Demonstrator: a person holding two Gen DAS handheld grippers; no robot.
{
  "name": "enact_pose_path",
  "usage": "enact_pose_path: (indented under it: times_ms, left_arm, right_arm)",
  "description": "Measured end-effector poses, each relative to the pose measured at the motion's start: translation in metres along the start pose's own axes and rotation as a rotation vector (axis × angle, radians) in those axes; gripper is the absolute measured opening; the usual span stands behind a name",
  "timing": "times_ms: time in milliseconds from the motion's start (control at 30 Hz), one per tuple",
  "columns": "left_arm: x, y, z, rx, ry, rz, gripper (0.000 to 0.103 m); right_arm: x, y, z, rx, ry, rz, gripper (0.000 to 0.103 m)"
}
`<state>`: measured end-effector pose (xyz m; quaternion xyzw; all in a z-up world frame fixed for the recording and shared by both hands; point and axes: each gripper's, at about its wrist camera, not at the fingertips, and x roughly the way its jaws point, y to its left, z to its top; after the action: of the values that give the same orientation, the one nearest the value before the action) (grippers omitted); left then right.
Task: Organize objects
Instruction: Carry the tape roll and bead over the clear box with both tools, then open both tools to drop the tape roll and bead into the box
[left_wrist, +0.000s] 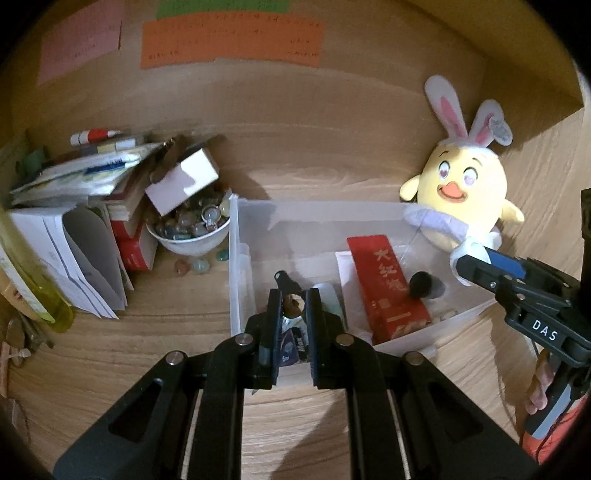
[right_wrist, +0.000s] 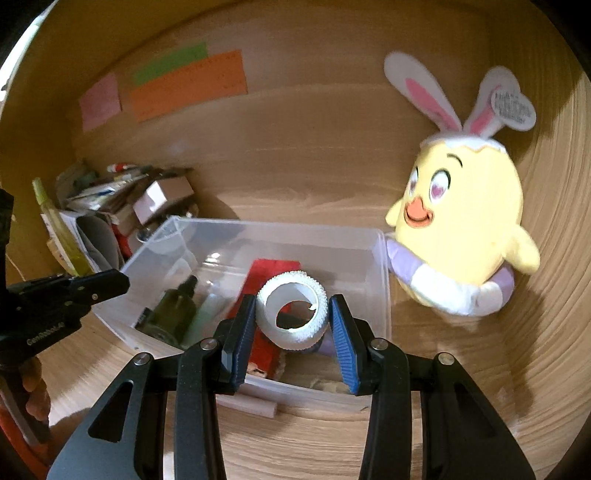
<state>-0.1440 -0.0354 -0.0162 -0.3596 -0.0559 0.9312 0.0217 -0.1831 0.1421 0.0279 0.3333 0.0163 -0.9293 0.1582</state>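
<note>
Both grippers over clear bin (right_wrist: 382, 280): right gripper (right_wrist: 291, 317) clamping white tape roll (right_wrist: 293, 314), left gripper (left_wrist: 291, 314) narrow, maybe pinching sth; next, release w/ care.

Your left gripper (left_wrist: 291, 317) hangs over the clear plastic storage bin (left_wrist: 240, 236), its jaws narrowly parted around what may be a small cork-topped bottle (left_wrist: 291, 304); contact is hard to judge. Inside the bin at two o'clock lies a red rectangular box with gold lettering (left_wrist: 388, 284). Your right gripper (left_wrist: 480, 273) enters at three o'clock, just below the yellow chick plush with bunny ears (left_wrist: 465, 184). At ten o'clock sits a white bowl of glass marbles (left_wrist: 192, 229).
</note>
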Motion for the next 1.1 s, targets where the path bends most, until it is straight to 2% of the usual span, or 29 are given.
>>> enact_pose_path:
  times_ms: [233,600,633,767,900,967,1100]
  left_arm:
    - [0.013,0.003,-0.003,0.003,0.03,0.002,0.012]
    - [0.011,0.006,-0.004,-0.001,0.03,-0.01,0.012]
    - [0.009,0.005,-0.004,0.003,0.026,-0.012,0.014]
    - [0.0,-0.001,-0.005,0.021,0.0,-0.01,0.034]
    - [-0.008,-0.006,-0.005,0.034,-0.019,-0.008,0.04]
    - [-0.013,-0.007,-0.006,0.037,-0.028,-0.006,0.051]
    - [-0.022,-0.009,-0.008,0.043,-0.051,0.003,0.063]
  right_arm:
    - [0.016,-0.008,-0.007,0.017,0.049,-0.014,0.037]
    - [0.025,-0.009,-0.007,0.006,0.071,-0.033,0.037]
    - [0.025,-0.01,-0.007,0.007,0.076,-0.033,0.038]
    - [0.026,-0.011,-0.007,0.017,0.085,-0.03,0.049]
    - [0.02,-0.009,-0.005,0.009,0.066,-0.035,0.051]
    - [0.017,-0.007,-0.005,0.003,0.059,-0.036,0.053]
    - [0.006,-0.002,-0.005,-0.017,0.032,-0.044,0.064]
